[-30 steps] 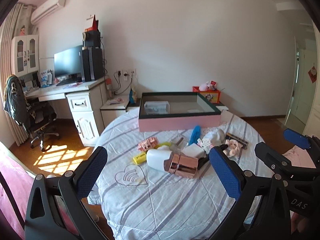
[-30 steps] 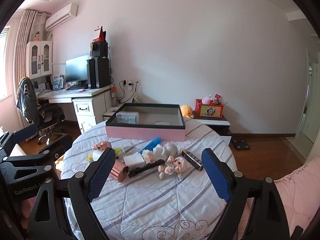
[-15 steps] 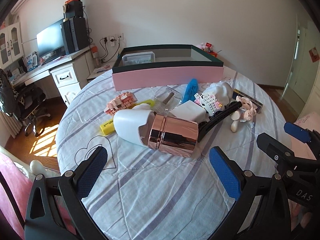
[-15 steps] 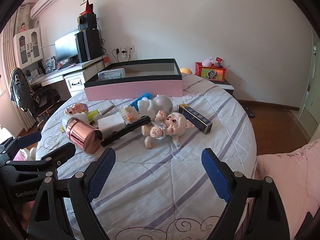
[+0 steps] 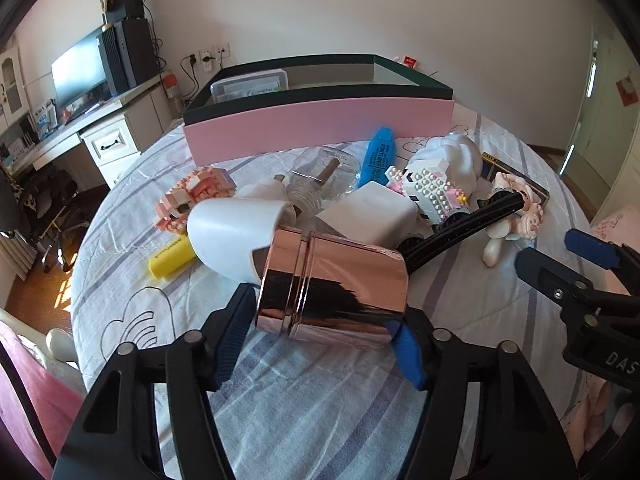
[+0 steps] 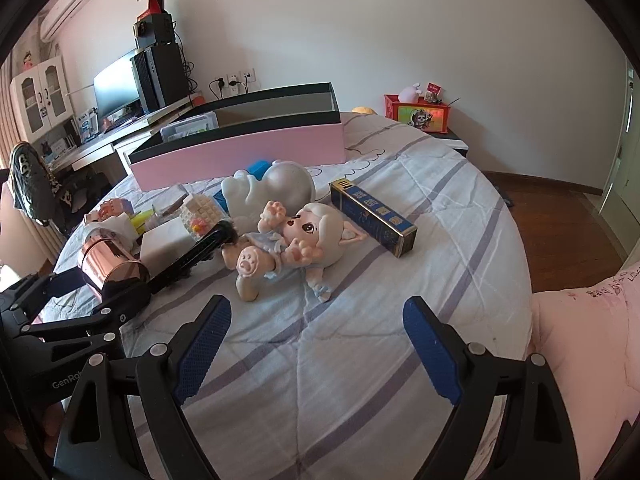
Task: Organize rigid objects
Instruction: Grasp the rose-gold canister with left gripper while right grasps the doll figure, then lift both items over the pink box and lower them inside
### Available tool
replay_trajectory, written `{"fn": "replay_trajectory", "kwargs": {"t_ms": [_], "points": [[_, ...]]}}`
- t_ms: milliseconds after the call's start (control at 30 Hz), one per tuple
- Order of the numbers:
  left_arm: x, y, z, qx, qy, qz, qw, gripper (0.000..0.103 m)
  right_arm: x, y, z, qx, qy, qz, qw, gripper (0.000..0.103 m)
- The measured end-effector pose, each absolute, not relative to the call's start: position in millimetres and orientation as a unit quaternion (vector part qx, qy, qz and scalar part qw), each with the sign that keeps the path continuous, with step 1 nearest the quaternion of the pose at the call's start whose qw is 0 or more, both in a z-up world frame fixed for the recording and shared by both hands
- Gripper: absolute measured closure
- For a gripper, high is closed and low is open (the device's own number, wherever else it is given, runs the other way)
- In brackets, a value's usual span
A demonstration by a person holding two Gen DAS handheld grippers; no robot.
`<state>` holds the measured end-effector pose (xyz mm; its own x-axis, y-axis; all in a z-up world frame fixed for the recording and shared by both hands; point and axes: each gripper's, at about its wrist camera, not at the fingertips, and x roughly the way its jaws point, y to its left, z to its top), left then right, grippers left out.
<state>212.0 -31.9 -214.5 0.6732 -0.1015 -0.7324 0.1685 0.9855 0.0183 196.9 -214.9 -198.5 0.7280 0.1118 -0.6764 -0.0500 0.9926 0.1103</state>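
Low in the centre of the left wrist view, the left gripper (image 5: 320, 340) has its jaws on either side of the copper canister (image 5: 334, 282), seemingly just touching it, though I cannot tell whether they grip. A firm squeeze across the round body, clear of the black handle (image 5: 460, 228), should stop it rolling before lifting toward the pink box (image 5: 320, 128). Further right, the right gripper (image 6: 316, 344) hangs spread wide and empty below the doll (image 6: 296, 240).

Count: 1 pink box (image 5: 320, 128), 1 clear case (image 5: 250, 87) inside. Loose: 1 rose-gold cylinder (image 5: 336, 292), 2 block models (image 5: 192, 196) (image 5: 428, 188), 2 markers – 1 blue (image 5: 376, 156), 1 yellow (image 5: 170, 260). 1 doll (image 6: 296, 240), 1 blue carton (image 6: 372, 216).
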Motion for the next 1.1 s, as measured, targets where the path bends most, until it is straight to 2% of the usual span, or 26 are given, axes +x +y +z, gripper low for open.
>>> {"fn": "replay_trajectory", "kwargs": {"t_ms": [533, 633, 1100], "points": [[204, -18, -212, 0.011, 0.399, -0.108, 0.91, 0.048, 266, -208, -205, 0.058, 0.411, 0.097, 0.905, 0.014], [202, -16, -211, 0.008, 0.399, -0.108, 0.91, 0.048, 261, -208, -203, 0.06, 0.404, 0.11, 0.906, 0.022], [167, -13, -169, 0.014, 0.345, -0.092, 0.934, 0.048, 186, -197, -172, 0.067, 0.336, 0.11, 0.933, 0.022]]}}
